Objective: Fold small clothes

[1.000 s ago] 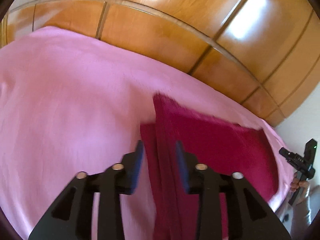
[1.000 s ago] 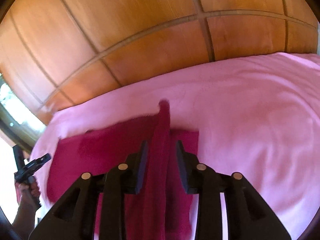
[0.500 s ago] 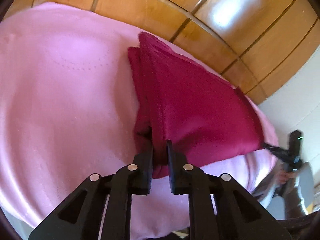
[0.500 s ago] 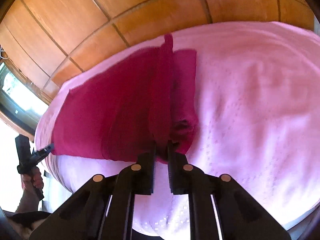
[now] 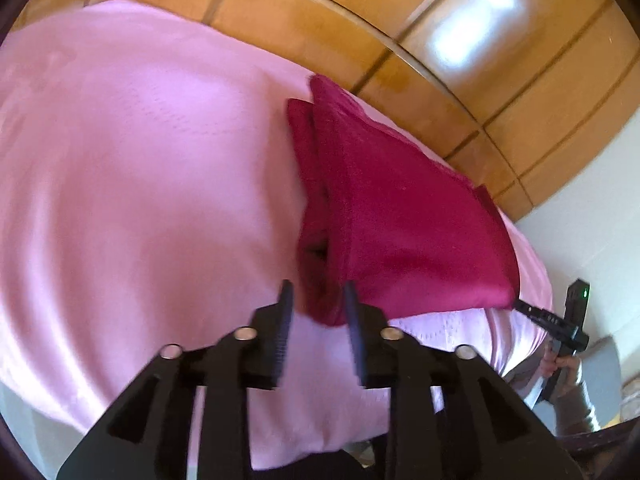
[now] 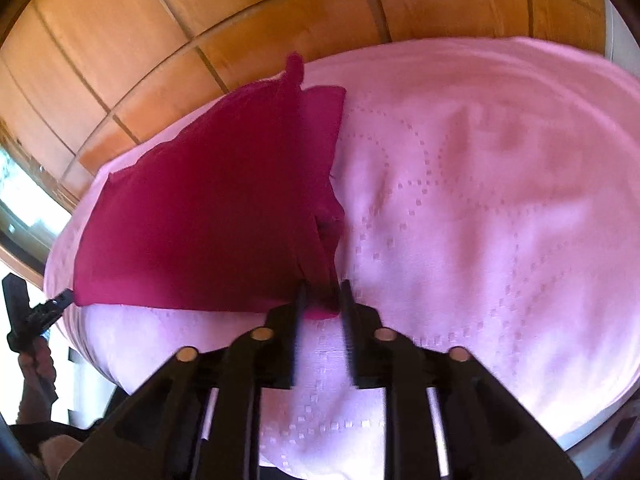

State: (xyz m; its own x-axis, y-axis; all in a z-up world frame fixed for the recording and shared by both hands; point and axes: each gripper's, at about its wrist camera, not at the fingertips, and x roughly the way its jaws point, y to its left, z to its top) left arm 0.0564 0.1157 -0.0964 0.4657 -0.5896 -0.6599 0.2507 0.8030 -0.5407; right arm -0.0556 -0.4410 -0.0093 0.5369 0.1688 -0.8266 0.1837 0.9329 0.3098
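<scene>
Between the 2 black fingers of the left gripper point(image 5: 317, 300) sits the near corner of a dark red cloth point(image 5: 400, 216). The jaws stand parted with a clear gap, and the bunched corner fills only part of it; motion blur on the fingers keeps me from saying whether either pad touches the fabric. Ahead of this gripper the cloth runs forward and to the right as a folded piece with at least 2 layers showing along its left edge, a small dark hollow opening between them just beyond the fingertips. It lies on a pink bedspread point(image 5: 140, 200) that stretches away to the left of the tool and drops off below it. Beyond the bed stands a wooden panelled wall point(image 5: 460, 60), glossy with bright reflections.

At the right gripper point(image 6: 322, 299) the jaws are also apart, somewhat narrower, and the opposite near corner of the cloth point(image 6: 208, 216) hangs down into the gap between the fingers; contact with the pads cannot be judged through the blur. From here the cloth spreads forward and to the left, its far corner raised in a little peak. To the right of the tool the bedspread point(image 6: 480, 200) shows a pattern of small dotted squares in curved lines. Behind it rises the same wall point(image 6: 200, 20).
</scene>
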